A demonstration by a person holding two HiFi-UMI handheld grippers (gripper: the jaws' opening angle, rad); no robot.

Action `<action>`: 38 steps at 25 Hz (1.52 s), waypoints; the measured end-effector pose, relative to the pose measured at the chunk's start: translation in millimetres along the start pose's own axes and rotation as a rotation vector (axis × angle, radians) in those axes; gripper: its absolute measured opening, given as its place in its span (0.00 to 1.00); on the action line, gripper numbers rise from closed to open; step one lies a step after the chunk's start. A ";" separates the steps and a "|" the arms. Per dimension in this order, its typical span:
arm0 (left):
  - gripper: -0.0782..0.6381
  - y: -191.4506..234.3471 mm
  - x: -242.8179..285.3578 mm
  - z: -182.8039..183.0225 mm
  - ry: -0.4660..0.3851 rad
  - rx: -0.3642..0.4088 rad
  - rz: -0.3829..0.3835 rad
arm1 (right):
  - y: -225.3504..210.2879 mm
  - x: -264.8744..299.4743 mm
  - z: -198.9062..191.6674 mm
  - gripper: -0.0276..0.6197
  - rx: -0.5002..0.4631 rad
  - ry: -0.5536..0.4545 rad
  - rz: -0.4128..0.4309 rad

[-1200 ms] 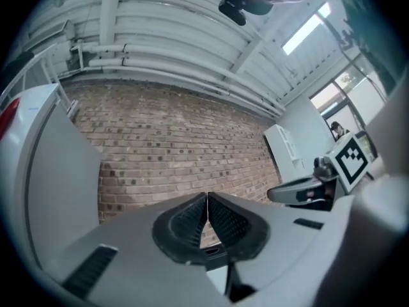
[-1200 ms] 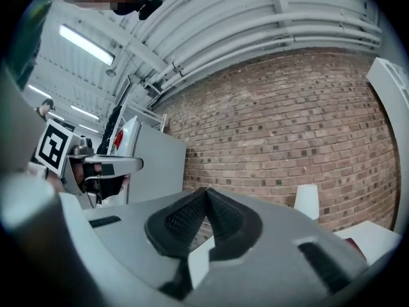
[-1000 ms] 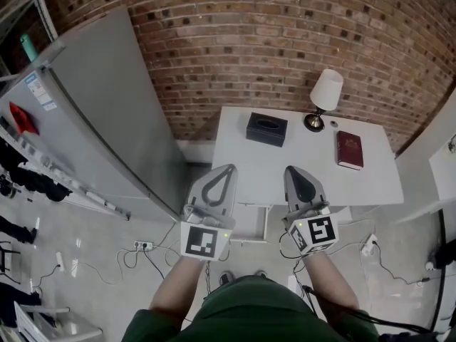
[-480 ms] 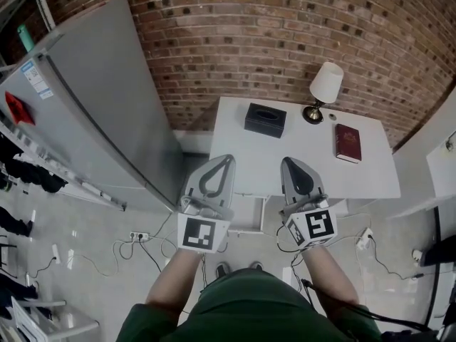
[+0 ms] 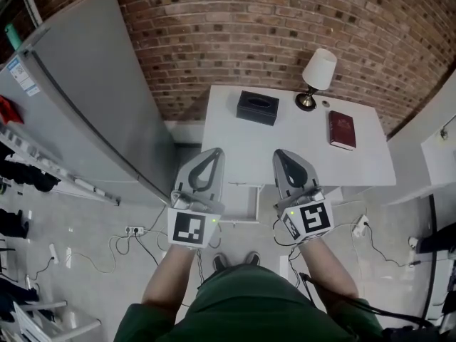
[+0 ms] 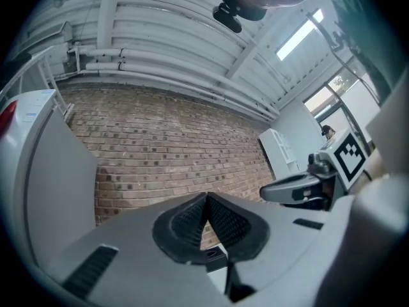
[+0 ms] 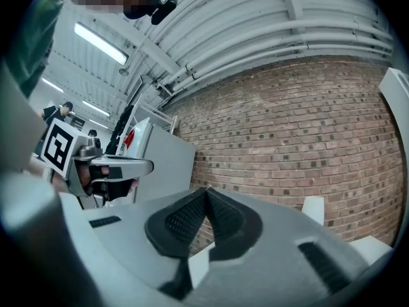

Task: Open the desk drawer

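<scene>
A white desk [image 5: 235, 159] stands against a brick wall. Below its front edge, between my two grippers, a white drawer front [image 5: 239, 204] shows; I cannot tell how far out it stands. My left gripper [image 5: 211, 153] [image 6: 206, 197] and right gripper [image 5: 283, 154] [image 7: 206, 192] hover side by side before the desk's front edge, pointing at the wall. Both are shut, pads together, with nothing between them. Neither touches the drawer. The right gripper's body [image 6: 300, 187] shows in the left gripper view, and the left gripper's body [image 7: 112, 166] in the right gripper view.
On the desk sit a black tissue box [image 5: 257, 107], a lamp with a white shade [image 5: 318, 73] and a red book [image 5: 341, 130]. A tall grey cabinet [image 5: 92, 98] stands left of the desk. A power strip and cables [image 5: 135, 230] lie on the floor.
The head view has shifted, so the desk sits a little further left and higher in the picture. Both grippers stay shut and side by side before the desk.
</scene>
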State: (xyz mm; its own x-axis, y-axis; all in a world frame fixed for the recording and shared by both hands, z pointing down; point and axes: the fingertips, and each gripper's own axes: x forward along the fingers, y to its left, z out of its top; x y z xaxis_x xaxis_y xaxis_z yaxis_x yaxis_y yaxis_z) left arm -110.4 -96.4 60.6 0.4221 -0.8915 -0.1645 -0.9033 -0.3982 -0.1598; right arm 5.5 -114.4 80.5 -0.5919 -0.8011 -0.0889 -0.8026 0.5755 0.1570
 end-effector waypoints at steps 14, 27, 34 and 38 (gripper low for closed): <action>0.12 4.2 -2.4 -7.3 0.013 -0.010 0.008 | 4.8 2.6 -7.6 0.04 0.005 0.013 0.011; 0.12 7.2 -2.7 -9.1 0.010 -0.019 0.002 | 7.2 4.0 -10.8 0.04 0.007 0.022 0.007; 0.12 8.6 -4.7 -11.8 0.010 -0.029 0.005 | 9.5 4.1 -11.5 0.04 0.010 0.024 0.012; 0.12 11.8 -6.5 -13.5 0.013 -0.037 0.007 | 12.8 5.6 -10.6 0.04 0.006 0.025 0.015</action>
State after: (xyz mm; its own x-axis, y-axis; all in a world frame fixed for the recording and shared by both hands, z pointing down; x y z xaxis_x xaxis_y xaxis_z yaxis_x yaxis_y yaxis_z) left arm -124.9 -98.3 72.9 0.4151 -0.8969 -0.1523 -0.9084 -0.3997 -0.1225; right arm -7.3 -113.3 92.4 -0.6018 -0.7962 -0.0623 -0.7942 0.5883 0.1519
